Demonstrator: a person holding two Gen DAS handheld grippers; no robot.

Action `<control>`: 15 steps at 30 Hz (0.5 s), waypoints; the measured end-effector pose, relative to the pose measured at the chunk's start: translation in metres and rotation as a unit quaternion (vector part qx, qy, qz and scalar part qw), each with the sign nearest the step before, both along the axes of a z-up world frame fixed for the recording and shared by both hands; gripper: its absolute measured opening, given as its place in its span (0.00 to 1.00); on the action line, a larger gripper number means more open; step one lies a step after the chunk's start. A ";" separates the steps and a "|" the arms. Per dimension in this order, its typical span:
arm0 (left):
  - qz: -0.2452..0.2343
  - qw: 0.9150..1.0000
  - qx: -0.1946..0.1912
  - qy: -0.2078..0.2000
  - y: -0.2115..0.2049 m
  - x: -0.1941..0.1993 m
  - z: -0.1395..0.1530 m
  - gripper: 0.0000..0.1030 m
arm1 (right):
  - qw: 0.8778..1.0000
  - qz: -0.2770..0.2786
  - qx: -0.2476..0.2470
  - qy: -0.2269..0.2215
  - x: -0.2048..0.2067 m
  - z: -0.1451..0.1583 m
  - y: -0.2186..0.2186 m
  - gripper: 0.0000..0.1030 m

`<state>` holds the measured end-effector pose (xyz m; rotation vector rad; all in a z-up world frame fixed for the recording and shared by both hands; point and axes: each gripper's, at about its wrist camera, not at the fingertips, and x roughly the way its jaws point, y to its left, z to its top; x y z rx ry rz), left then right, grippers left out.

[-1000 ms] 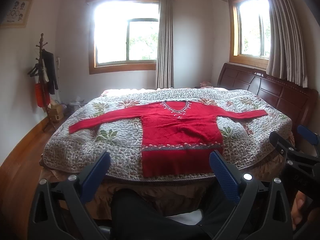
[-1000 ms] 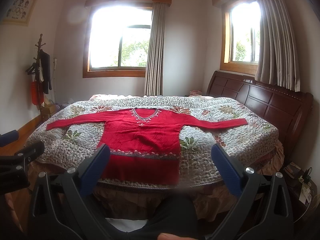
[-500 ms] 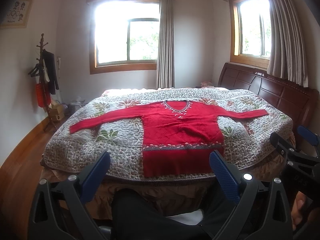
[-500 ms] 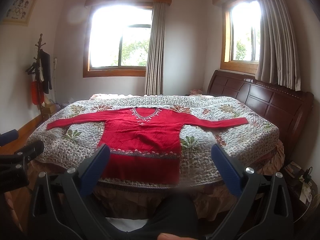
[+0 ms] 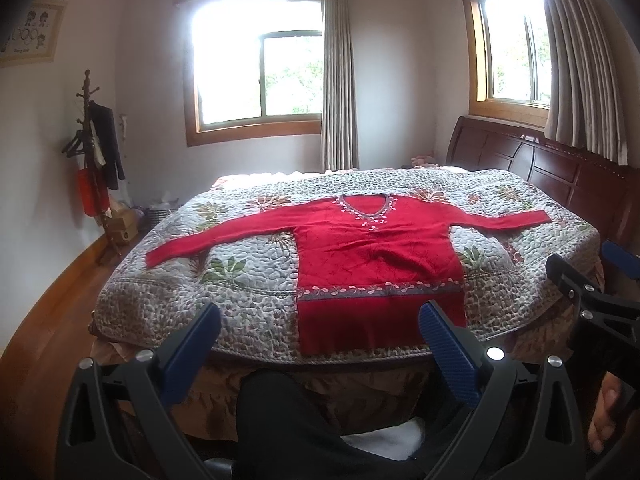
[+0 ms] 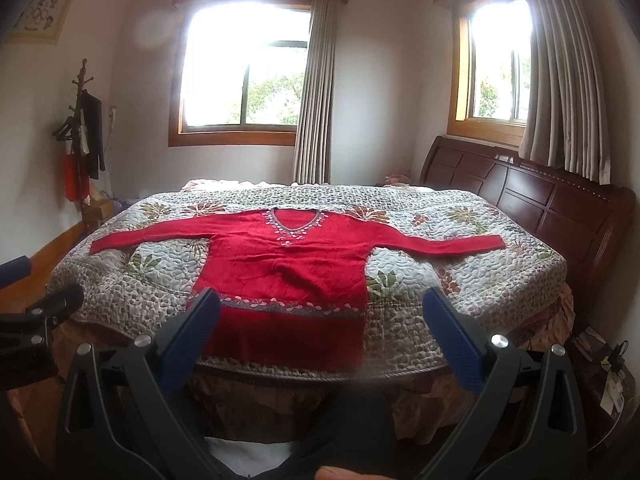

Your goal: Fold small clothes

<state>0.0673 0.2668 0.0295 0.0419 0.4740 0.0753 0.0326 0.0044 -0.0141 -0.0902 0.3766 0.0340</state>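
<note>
While both claws, left claw (image 5: 320, 336) and right claw (image 6: 322, 322), gape empty, one red sweater (image 5: 372, 256) lies flat on one bed (image 5: 240, 292).

I saw the bed (image 5: 560, 240) covered edge to edge by a quilt (image 5: 248, 280) with a pebble and leaf print. On the quilt a red sweater (image 5: 372, 256) lay flat, front up, neck toward 12 o'clock, hem at 6 o'clock draping just over the near edge. Its sleeves ran out straight toward 9 and 3 o'clock. A dark wooden headboard (image 6: 540, 196) stood at the 3 o'clock end.
</note>
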 end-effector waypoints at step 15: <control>0.005 0.999 -0.028 0.037 0.033 0.085 -0.011 0.96 | 0.999 0.034 -0.012 -0.009 0.075 -0.003 -0.004 0.97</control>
